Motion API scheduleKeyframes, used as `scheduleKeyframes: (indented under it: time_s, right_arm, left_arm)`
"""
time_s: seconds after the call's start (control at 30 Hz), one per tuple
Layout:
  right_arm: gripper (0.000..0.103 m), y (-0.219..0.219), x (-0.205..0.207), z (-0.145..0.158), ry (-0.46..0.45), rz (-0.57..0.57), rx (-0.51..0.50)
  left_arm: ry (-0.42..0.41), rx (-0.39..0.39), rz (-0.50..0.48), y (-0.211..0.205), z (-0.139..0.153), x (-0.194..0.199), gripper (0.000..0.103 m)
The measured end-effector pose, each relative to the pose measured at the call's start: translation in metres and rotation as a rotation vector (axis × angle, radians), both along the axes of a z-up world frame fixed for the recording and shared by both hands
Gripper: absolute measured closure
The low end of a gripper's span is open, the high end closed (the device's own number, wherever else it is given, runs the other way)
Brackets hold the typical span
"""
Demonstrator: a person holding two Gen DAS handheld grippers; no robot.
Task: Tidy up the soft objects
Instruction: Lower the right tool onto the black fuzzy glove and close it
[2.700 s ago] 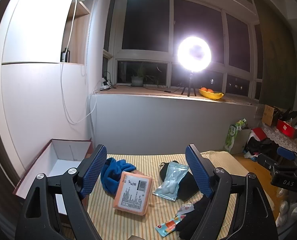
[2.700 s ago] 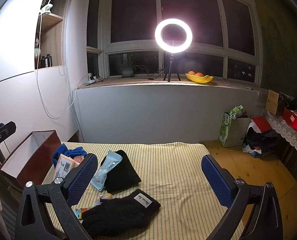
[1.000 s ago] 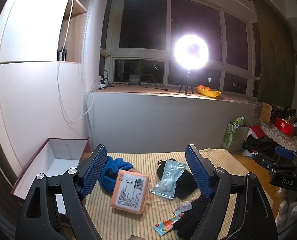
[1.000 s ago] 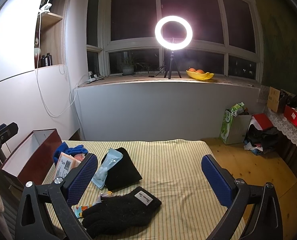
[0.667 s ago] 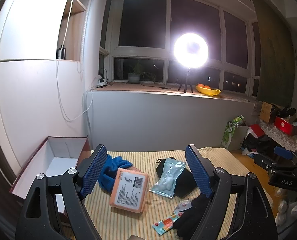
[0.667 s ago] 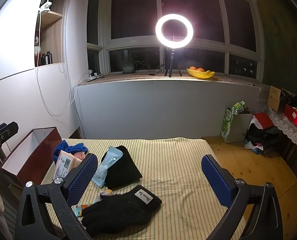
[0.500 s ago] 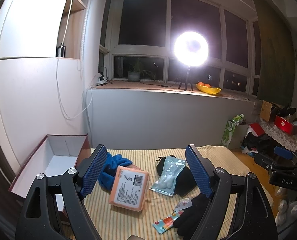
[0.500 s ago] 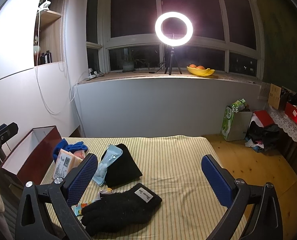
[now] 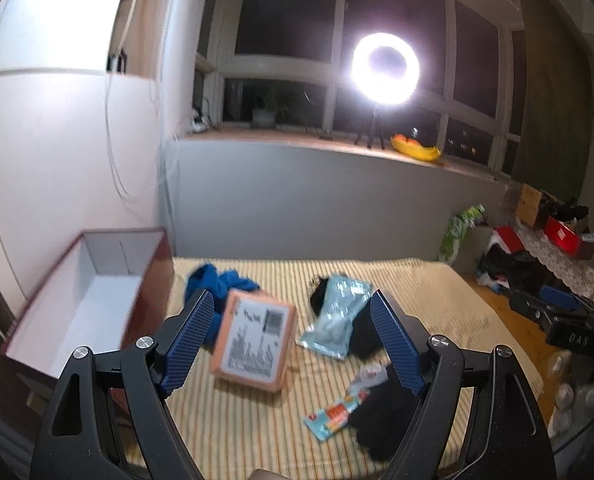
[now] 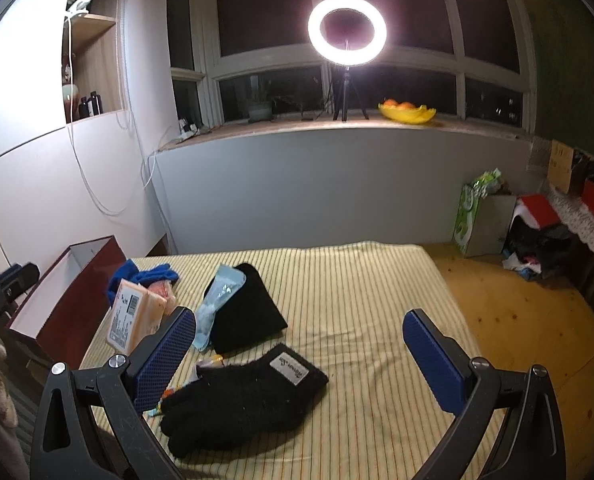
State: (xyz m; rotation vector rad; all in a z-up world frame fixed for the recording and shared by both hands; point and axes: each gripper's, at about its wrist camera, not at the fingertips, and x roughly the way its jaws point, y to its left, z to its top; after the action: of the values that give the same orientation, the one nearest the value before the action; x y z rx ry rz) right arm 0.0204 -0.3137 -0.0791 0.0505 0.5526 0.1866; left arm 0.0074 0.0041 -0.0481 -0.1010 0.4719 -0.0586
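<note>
Both tools hang released and empty above the striped bed (image 10: 357,288), seemingly lined up for a first pick: the orange pack (image 9: 255,346) lies just ahead between the left tool (image 9: 289,340) fingers beside the open box (image 9: 77,304), while the black glove (image 10: 241,396) lies under the right tool (image 10: 297,354), toward its left finger.

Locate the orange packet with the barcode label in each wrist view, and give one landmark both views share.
Left wrist: the orange packet lies left of centre, between the open left gripper's fingers, in front of the blue cloth.
Right wrist: the orange packet sits at the left, beside the red box, just beyond the open right gripper's left finger.
Shared landmark: the ring light on the windowsill.
</note>
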Motion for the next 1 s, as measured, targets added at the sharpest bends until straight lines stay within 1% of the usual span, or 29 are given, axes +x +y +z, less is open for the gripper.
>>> scheduleKeyframes:
  time_s: [0.1, 0.23, 0.27, 0.33, 0.47, 0.57, 0.67, 0.77, 0.93, 1.0]
  right_arm:
    - [0.001, -0.007, 0.010, -0.013, 0.065, 0.031, 0.033]
    - [0.001, -0.015, 0.022, -0.034, 0.151, 0.056, 0.086]
    - [0.001, -0.016, 0.026, -0.041, 0.178, 0.061, 0.099]
    - [0.001, -0.021, 0.034, -0.054, 0.235, 0.068, 0.131]
    - [0.001, -0.028, 0.045, -0.075, 0.325, 0.090, 0.188]
    - [0.001, -0.031, 0.054, -0.090, 0.394, 0.104, 0.221]
    - [0.001, -0.030, 0.061, -0.102, 0.436, 0.124, 0.245]
    - [0.000, -0.030, 0.067, -0.111, 0.473, 0.135, 0.269]
    - [0.001, -0.028, 0.076, -0.125, 0.531, 0.156, 0.314]
    - [0.001, -0.027, 0.079, -0.130, 0.544, 0.160, 0.316]
  left_arm:
    - [0.048, -0.024, -0.038, 0.000, -0.015, 0.001, 0.022]
    - [0.140, -0.065, -0.116, -0.007, -0.037, 0.005, 0.022]
    - [0.173, -0.070, -0.146, -0.012, -0.044, 0.005, 0.022]
    - [0.215, -0.084, -0.175, -0.018, -0.055, 0.005, 0.022]
    - [0.313, -0.138, -0.234, -0.035, -0.081, 0.003, 0.022]
    - [0.363, -0.146, -0.270, -0.051, -0.098, 0.001, 0.022]
    - [0.398, -0.159, -0.291, -0.060, -0.108, 0.000, 0.023]
    - [0.420, -0.160, -0.293, -0.064, -0.118, 0.003, 0.024]
    - [0.443, -0.150, -0.303, -0.072, -0.127, 0.011, 0.024]
    - [0.448, -0.145, -0.306, -0.077, -0.131, 0.014, 0.026]
